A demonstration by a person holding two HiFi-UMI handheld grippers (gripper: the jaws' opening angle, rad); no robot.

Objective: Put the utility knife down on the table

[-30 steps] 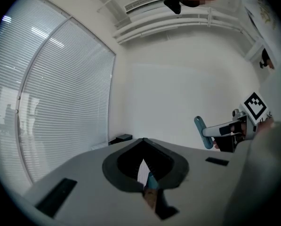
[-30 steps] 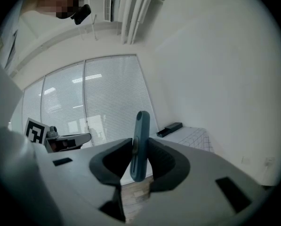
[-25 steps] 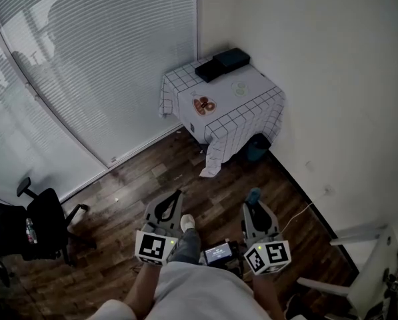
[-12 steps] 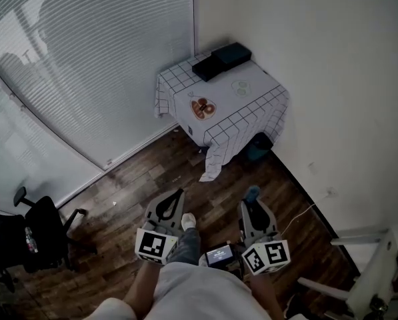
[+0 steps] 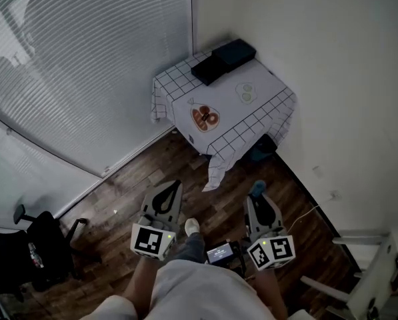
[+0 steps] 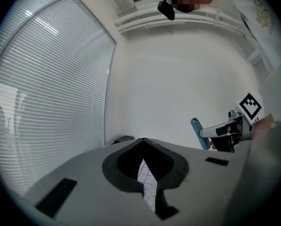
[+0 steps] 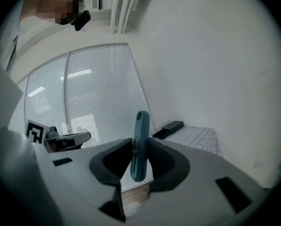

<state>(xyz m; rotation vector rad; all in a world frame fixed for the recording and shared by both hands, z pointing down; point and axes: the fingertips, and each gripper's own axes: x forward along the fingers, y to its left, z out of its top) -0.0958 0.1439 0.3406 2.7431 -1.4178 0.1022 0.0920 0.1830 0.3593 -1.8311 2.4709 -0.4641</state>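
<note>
My right gripper (image 7: 139, 149) clamps one blue utility knife (image 7: 141, 126) upright; my left gripper (image 6: 143, 142) is closed, empty; one checked table (image 5: 269, 99) ahead carries two dark boxes (image 5: 233, 51).

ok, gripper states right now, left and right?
Left gripper: closed, empty.
Right gripper: closed on the utility knife.

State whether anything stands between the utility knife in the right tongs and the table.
Nothing visible does: only open wooden floor lies between the utility knife, clamped in the right tongs, and the cloth-covered table.
</note>
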